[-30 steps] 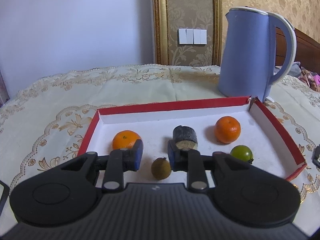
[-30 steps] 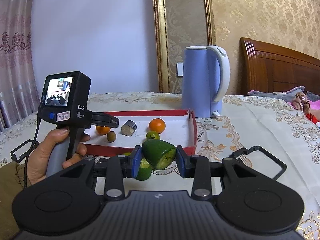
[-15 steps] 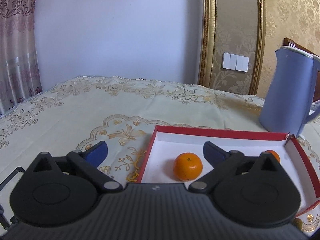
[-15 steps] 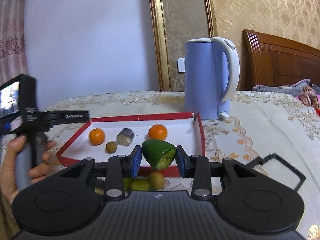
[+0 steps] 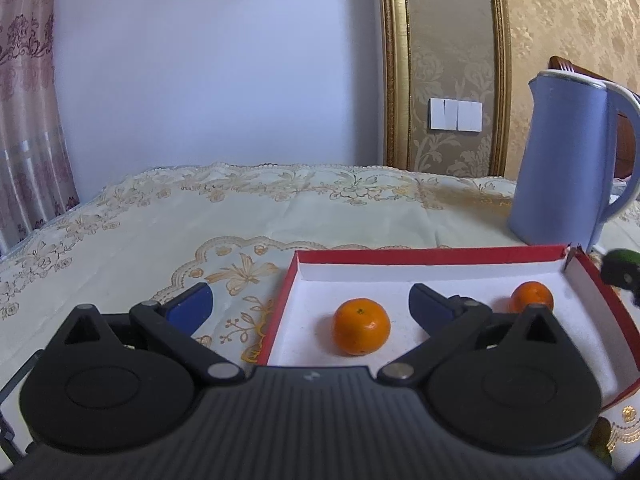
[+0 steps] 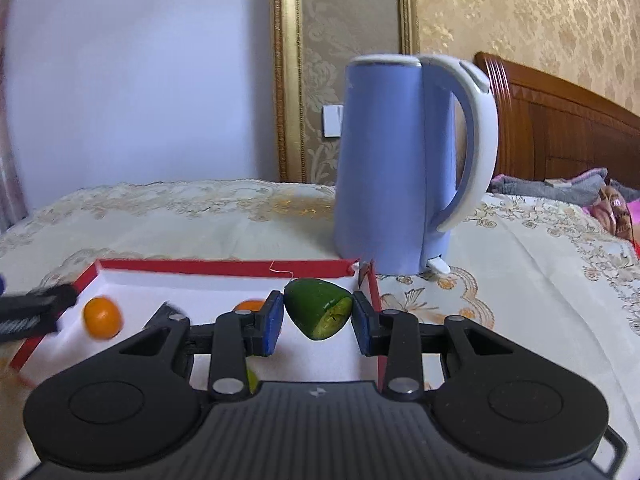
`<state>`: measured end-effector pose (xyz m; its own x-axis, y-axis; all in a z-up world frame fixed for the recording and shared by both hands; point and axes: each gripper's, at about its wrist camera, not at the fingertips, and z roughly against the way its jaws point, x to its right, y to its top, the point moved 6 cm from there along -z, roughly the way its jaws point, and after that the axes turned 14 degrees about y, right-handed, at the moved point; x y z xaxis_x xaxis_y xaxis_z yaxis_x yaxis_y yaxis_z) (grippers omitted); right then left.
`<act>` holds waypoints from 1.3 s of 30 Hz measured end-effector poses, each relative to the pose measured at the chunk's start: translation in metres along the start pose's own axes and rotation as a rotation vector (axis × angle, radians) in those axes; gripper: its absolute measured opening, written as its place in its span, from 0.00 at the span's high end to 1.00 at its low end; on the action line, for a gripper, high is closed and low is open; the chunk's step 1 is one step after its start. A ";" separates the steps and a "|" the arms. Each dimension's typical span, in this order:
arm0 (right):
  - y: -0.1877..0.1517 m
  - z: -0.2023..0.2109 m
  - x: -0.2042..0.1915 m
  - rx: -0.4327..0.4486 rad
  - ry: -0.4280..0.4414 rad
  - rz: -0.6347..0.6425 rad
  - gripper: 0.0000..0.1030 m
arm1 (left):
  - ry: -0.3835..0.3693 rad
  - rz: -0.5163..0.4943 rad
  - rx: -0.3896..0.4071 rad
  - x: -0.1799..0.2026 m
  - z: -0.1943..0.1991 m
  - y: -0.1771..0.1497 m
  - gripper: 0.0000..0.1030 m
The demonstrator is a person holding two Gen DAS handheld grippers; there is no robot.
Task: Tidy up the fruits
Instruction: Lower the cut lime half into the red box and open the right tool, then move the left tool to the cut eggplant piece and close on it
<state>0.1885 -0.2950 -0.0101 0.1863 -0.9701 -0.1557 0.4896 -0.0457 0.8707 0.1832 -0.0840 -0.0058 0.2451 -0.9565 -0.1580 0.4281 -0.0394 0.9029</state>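
Right gripper (image 6: 317, 322) is clamped on a cut green fruit piece (image 6: 318, 312), held above the near right corner of the red-rimmed tray (image 6: 224, 267). Left gripper (image 5: 308, 308) jaws are spread wide with nothing gripped, straddling the tray's left wall. Two oranges (image 5: 362, 326) (image 5: 533, 298) sit on the tray floor; blue kettle (image 6: 394, 168) stands just behind the tray on the tablecloth (image 5: 240, 216).

Damask wallpaper (image 6: 520, 20), wooden headboard (image 6: 560, 120)
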 end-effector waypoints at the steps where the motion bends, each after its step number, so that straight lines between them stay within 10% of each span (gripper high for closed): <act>1: 0.001 -0.006 0.003 -0.007 -0.004 -0.007 0.65 | 0.000 0.001 0.002 0.000 0.000 0.000 0.00; 23: 0.002 -0.041 0.022 -0.043 -0.022 -0.095 0.57 | 0.002 -0.026 -0.012 0.005 -0.003 -0.003 0.00; 39: -0.014 0.106 -0.008 0.161 0.043 -0.098 0.51 | 0.023 -0.058 0.006 0.012 -0.002 -0.006 0.00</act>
<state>0.0901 -0.3123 0.0285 0.1828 -0.9481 -0.2603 0.3649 -0.1804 0.9134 0.1853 -0.0941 -0.0143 0.2399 -0.9457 -0.2193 0.4367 -0.0966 0.8944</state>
